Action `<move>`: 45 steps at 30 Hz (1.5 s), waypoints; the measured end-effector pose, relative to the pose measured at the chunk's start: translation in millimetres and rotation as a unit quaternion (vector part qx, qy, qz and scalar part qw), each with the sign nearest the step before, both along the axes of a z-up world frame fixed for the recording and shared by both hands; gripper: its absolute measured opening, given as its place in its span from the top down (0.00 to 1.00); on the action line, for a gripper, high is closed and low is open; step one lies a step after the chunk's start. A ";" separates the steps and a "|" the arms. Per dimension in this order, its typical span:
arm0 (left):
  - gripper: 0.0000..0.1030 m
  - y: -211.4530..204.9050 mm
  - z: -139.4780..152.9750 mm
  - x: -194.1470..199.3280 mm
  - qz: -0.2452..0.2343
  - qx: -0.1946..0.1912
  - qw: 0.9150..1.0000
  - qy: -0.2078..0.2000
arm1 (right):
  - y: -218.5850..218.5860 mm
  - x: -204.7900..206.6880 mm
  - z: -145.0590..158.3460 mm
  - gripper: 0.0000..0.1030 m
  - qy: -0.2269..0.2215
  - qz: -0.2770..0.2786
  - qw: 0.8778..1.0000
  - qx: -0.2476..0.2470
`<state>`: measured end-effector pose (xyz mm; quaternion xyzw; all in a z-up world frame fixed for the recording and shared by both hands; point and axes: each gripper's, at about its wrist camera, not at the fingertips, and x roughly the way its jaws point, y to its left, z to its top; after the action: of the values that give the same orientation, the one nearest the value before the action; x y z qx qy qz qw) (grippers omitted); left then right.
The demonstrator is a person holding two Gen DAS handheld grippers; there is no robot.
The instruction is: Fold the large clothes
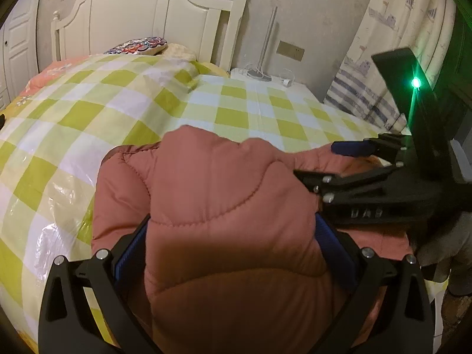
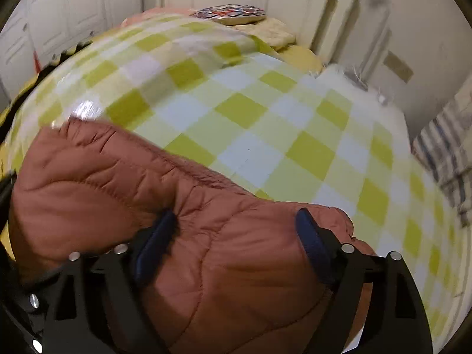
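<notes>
A puffy rust-pink quilted jacket [image 1: 221, 177] [image 2: 103, 177] lies bunched on a bed under a green-and-white checked cover [image 1: 88, 118] [image 2: 250, 109]. My left gripper [image 1: 231, 244] straddles a thick fold of it, with both blue pads pressed into the padding. My right gripper [image 2: 233, 236] points down over the jacket's right part. Its jaws stand wide with jacket between them, and the pads do not visibly squeeze it. In the left wrist view the right gripper [image 1: 321, 162] comes in from the right and rests over the fabric. The right wrist view is motion-blurred.
A cream headboard [image 1: 132, 14] and a patterned cushion [image 1: 138, 45] stand at the far end. A white nightstand [image 1: 274, 79] and a printed curtain [image 1: 398, 44] are to the right of the bed. White cupboard doors [image 2: 73, 6] line the left wall.
</notes>
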<state>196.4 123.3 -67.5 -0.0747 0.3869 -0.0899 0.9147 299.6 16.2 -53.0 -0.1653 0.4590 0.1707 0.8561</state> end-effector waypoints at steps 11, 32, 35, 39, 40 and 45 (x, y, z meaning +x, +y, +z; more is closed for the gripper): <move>0.02 71.2 14.9 -45.6 -0.006 -0.126 0.992 -0.018 | -116.4 -107.8 32.6 0.07 -0.034 -0.071 0.966 0.246; 0.39 39.9 -30.8 -12.3 -0.118 -0.293 0.946 0.069 | -153.5 -178.0 -26.3 0.27 0.021 -0.037 0.905 0.424; 0.45 9.0 -11.4 10.1 -0.134 -0.295 0.944 0.057 | -167.9 -173.7 -8.3 0.29 -0.023 -0.059 0.914 0.401; 0.45 -42.1 11.0 50.3 -0.148 -0.288 0.945 0.043 | -202.4 -149.9 21.7 0.29 -0.078 -0.096 0.917 0.379; 0.45 -53.2 12.8 63.2 -0.148 -0.294 0.943 0.040 | -210.0 -143.4 25.1 0.30 -0.083 -0.100 0.918 0.375; 0.38 -90.3 -22.7 124.5 -0.095 -0.276 0.953 0.077 | -239.3 -84.3 8.1 0.29 -0.051 -0.143 0.931 0.331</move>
<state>320.9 33.0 -90.2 -0.2933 0.4215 -0.2736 0.8133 215.3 -223.1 -44.9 0.1859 0.3509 0.1796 0.9000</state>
